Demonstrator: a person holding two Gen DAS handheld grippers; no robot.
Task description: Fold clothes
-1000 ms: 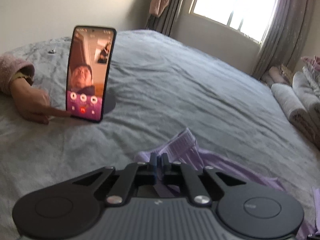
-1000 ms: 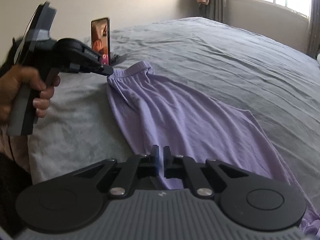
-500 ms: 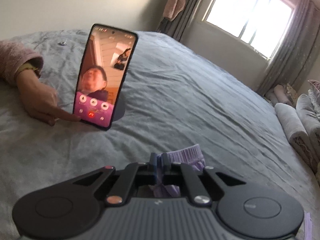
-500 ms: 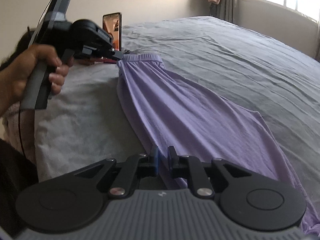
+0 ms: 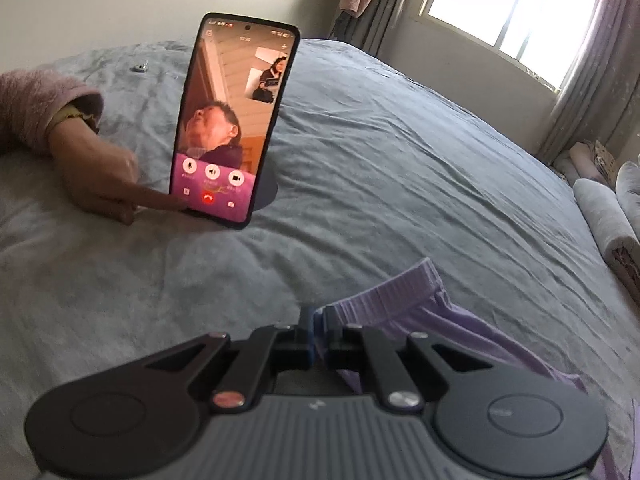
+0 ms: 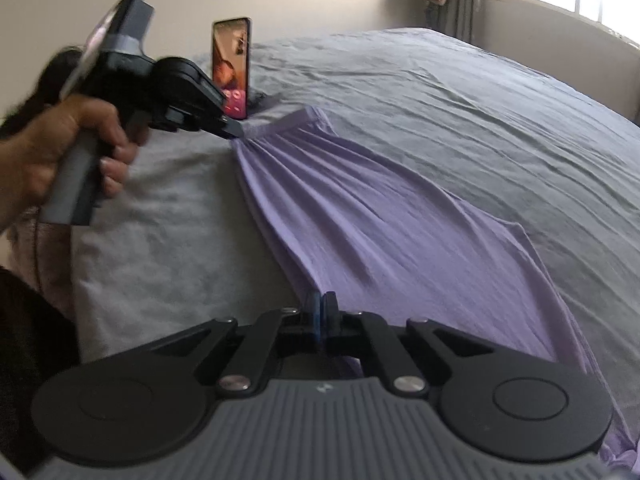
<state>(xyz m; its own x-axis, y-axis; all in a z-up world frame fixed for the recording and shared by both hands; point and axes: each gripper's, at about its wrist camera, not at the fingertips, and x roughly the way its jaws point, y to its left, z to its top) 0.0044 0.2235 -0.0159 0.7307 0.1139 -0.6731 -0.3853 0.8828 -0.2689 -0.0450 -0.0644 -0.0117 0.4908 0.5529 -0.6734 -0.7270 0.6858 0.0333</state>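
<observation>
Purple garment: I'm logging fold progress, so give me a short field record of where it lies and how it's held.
garment: purple garment, spread lengthwise on the grey bed, not folded over
left gripper: jaws shut on the waistband corner
right gripper: jaws shut on the near edge
nearby: phone standing upright beyond the waistband, a hand touching it

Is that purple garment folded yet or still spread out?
Spread out. The purple garment lies stretched lengthwise on the bed, pinched at its waistband by the left gripper and nearer by the right gripper.

Window point(image 5: 516, 16) glare; fisheye-warped edges
</observation>
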